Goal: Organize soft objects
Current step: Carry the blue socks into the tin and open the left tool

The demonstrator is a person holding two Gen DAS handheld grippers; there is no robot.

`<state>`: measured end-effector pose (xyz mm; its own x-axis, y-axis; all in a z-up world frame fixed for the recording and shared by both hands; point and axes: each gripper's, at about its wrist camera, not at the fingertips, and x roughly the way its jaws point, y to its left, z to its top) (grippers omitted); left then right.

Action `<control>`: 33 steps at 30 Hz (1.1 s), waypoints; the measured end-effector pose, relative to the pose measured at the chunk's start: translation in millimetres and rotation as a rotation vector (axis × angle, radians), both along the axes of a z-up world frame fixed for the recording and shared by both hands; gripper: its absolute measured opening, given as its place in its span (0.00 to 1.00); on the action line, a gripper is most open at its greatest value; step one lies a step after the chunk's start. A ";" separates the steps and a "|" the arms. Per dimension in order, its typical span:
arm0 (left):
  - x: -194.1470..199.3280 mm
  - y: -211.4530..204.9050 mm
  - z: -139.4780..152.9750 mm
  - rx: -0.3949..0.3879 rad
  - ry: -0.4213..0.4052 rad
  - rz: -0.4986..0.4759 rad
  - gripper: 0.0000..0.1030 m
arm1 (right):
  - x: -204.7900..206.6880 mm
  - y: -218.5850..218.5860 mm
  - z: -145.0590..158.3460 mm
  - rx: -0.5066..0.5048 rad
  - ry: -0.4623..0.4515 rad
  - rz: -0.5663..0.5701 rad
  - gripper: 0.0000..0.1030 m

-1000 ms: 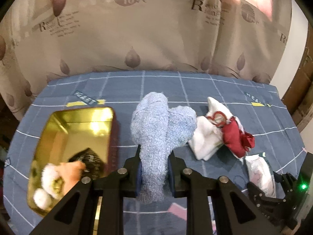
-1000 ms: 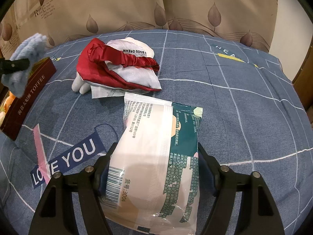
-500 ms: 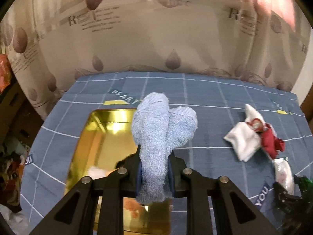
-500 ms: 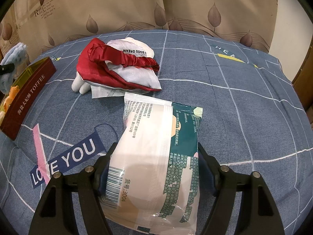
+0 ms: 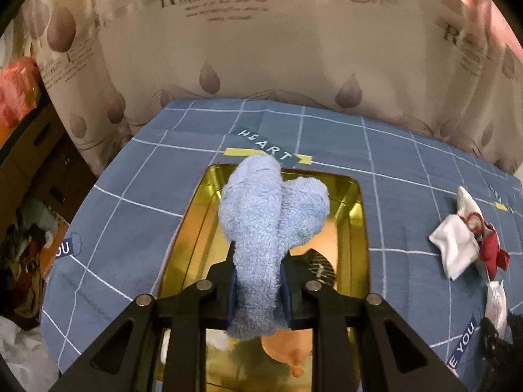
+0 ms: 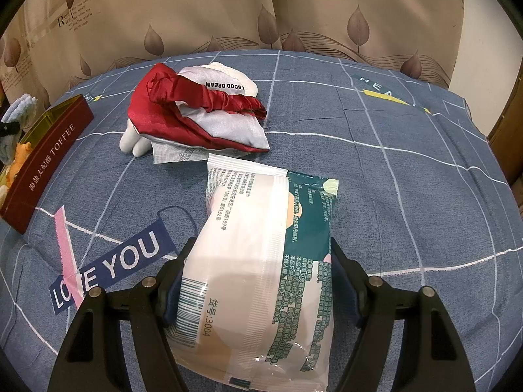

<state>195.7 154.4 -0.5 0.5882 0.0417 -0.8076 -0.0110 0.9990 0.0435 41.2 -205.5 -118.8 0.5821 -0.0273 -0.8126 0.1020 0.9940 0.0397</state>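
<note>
My left gripper is shut on a fluffy light-blue sock, which hangs over the open gold tin. Inside the tin lie an orange soft toy and a dark patterned piece. The right wrist view shows the tin's red TOFFEE side at far left, with the blue sock above it. My right gripper is shut on a white and green plastic pack that lies on the blue bedspread.
A heap of red satin and white cloth with a white glove lies beyond the pack. Beige curtains hang behind the bed. Boxes and clutter sit on the floor past the bed's left edge.
My left gripper has carried the blue sock leftward from the bed's middle to above the gold tin. The right gripper and the pack have not moved.
</note>
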 end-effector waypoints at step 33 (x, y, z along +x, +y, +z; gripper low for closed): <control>28.3 -1.4 -23.5 0.068 0.021 0.043 0.31 | 0.0 0.3 -0.6 -0.002 -0.002 0.000 0.70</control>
<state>224.0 153.0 -24.0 0.5677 0.1222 -0.8141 -0.0527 0.9923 0.1122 41.3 -205.3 -119.4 0.5836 -0.0292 -0.8115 0.1023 0.9940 0.0378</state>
